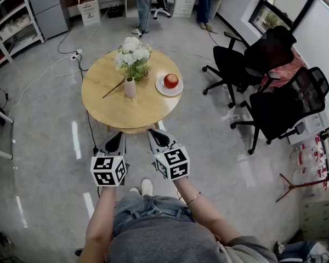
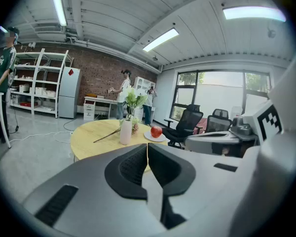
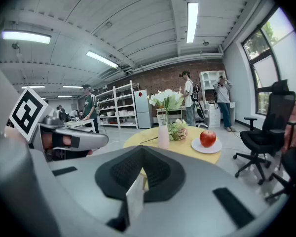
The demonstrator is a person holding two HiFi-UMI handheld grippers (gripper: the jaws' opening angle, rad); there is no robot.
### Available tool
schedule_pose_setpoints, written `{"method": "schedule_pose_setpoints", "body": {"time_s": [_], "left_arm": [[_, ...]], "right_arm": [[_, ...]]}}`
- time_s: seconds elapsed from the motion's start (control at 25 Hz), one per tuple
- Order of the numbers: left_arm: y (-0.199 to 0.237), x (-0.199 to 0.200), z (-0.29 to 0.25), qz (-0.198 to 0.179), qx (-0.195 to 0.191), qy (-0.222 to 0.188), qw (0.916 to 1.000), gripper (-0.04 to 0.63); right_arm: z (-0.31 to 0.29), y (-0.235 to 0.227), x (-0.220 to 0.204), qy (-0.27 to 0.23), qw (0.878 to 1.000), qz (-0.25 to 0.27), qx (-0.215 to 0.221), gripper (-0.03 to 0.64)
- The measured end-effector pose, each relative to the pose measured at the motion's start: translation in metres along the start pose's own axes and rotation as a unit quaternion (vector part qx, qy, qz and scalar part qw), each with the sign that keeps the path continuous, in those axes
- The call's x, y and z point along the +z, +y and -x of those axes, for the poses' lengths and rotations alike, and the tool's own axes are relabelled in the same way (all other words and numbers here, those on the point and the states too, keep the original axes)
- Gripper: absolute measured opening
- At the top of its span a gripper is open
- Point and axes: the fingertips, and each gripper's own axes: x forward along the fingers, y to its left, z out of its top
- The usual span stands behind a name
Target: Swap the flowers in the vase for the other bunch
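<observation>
A white vase stands on the round wooden table and holds white flowers on green stems. Beside the vase, a smaller bunch with green and pinkish heads lies on the table. A thin brown stem rests on the tabletop to the vase's left. My left gripper and right gripper hover side by side just short of the table's near edge, pointing at it. Both are shut with nothing between the jaws. The left jaws and right jaws show pressed together.
A red apple sits on a white plate right of the vase. Black office chairs stand to the right. White shelves stand at the far left, cables cross the floor, and people stand at the back.
</observation>
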Motion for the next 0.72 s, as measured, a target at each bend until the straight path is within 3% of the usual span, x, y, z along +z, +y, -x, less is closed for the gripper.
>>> {"method": "schedule_pose_setpoints", "body": {"time_s": [0.72], "left_arm": [[0.009,0.005,-0.012,0.005,0.005,-0.011,0.9999,0.021]], "right_arm": [[-0.013,-0.011,0.0,-0.007,1.0,-0.016,0.008,0.011]]}}
